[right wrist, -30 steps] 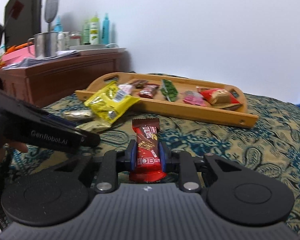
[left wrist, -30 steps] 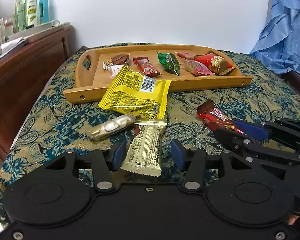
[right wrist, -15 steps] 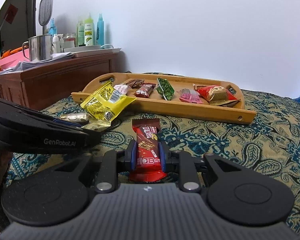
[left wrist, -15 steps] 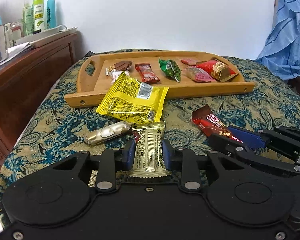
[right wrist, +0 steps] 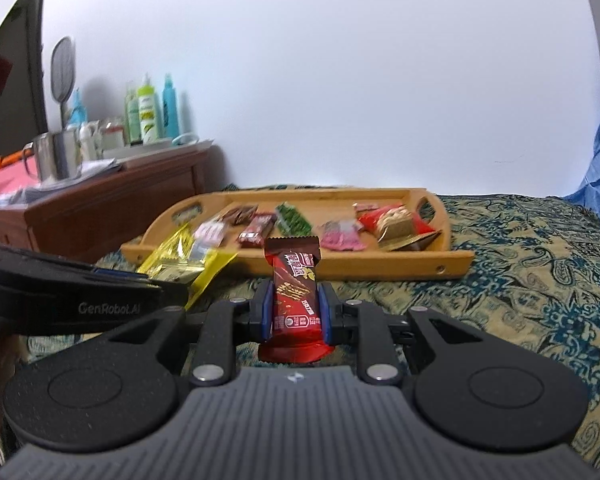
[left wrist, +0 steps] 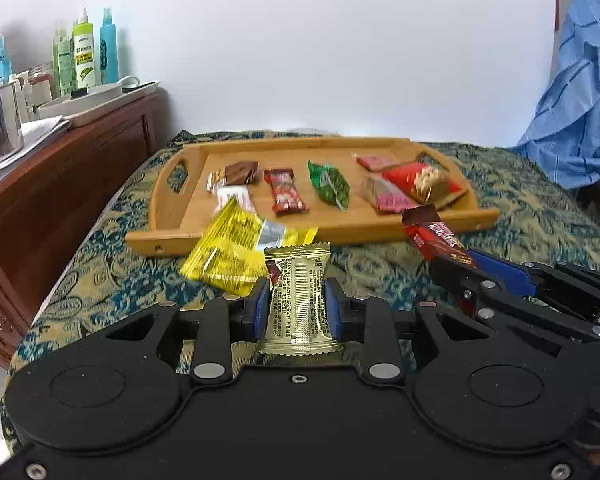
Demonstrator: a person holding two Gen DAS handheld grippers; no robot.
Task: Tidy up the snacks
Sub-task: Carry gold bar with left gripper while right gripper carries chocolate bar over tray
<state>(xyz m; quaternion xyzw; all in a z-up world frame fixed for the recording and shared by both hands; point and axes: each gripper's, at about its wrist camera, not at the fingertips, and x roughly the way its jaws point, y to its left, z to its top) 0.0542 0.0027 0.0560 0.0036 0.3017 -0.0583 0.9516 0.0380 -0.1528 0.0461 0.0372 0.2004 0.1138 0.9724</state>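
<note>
Bedspread (left wrist: 500, 208) in teal and gold paisley carries a wooden tray (left wrist: 180, 236) at 12 o'clock. Tray contents run from a brown wafer bar (left wrist: 240, 171) at 9 o'clock, a red bar (left wrist: 286, 196), and a green packet (left wrist: 330, 184) to a red nut pouch (left wrist: 420, 180) at 3 o'clock. Yellow packet (left wrist: 228, 256) leans on the near rim. Left gripper (left wrist: 296, 308), just closed, pinches a gold wafer bar (left wrist: 298, 304). Right gripper (right wrist: 294, 312) clamps a red chocolate bar (right wrist: 294, 292).
</note>
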